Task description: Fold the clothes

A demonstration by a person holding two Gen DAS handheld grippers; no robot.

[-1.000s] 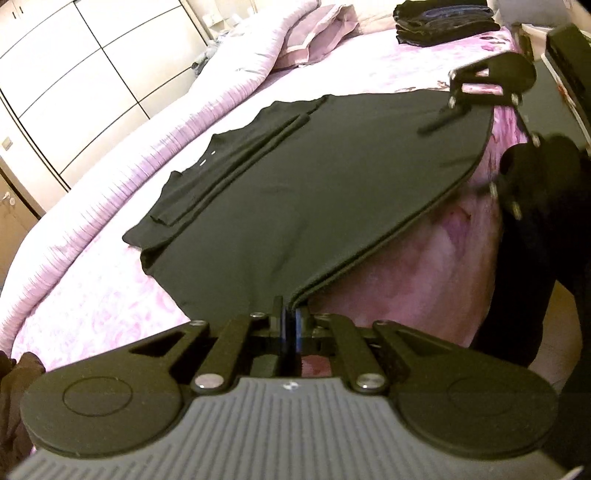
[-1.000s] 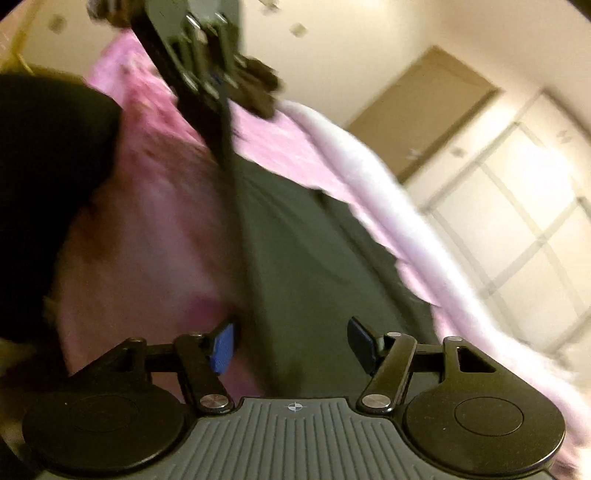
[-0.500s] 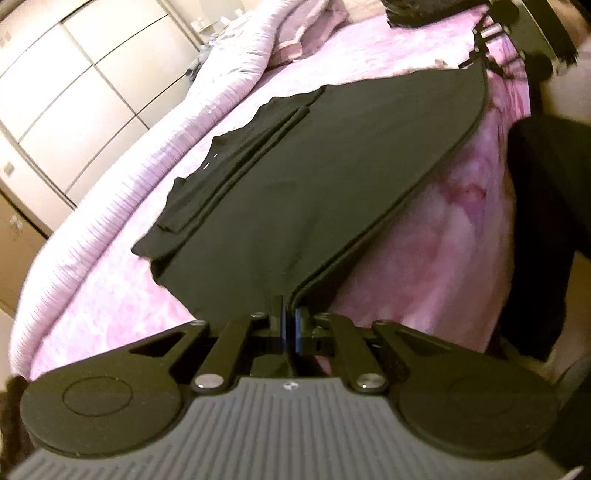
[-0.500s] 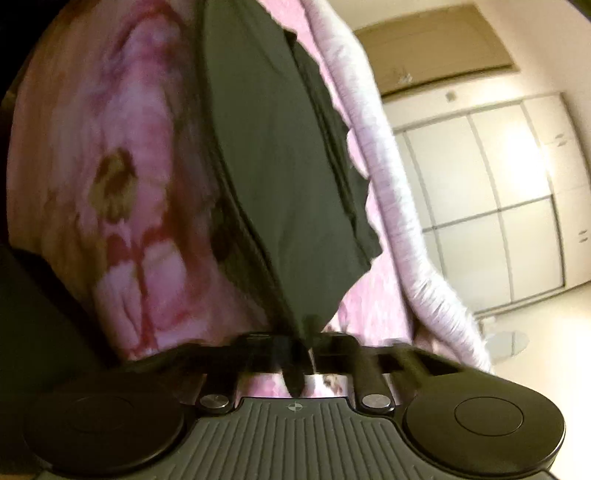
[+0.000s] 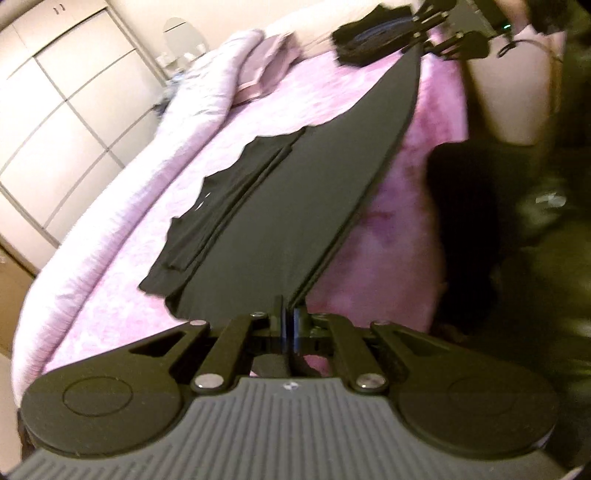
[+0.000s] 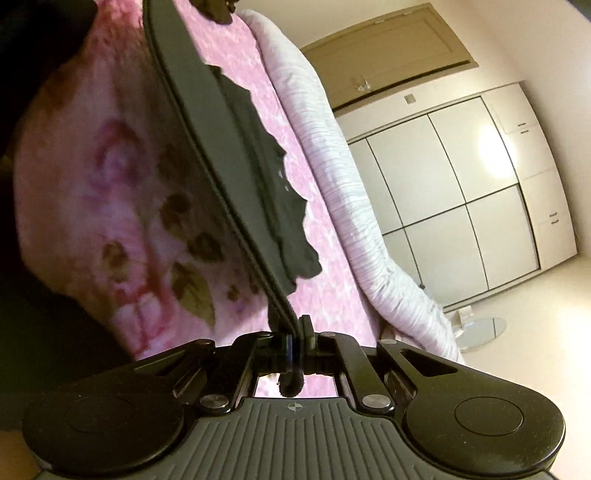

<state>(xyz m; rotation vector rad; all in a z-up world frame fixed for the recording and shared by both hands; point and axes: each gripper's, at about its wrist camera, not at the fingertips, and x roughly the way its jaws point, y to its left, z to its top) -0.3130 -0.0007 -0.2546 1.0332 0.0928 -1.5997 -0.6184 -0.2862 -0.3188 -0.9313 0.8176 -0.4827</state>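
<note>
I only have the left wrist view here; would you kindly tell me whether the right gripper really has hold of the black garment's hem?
Observer: Yes. In the right wrist view the right gripper is shut on the black garment, with the hem's corner poking out behind its fingers.
Operator: Thank you. Is the hem slack between the two grippers?
Observer: No, from that side it runs as a taut line to the left gripper at the frame's top.
Operator: What lies below the hem there?
Observer: The pink blanket, whose overhanging side shows a rose-and-leaf print.
</note>
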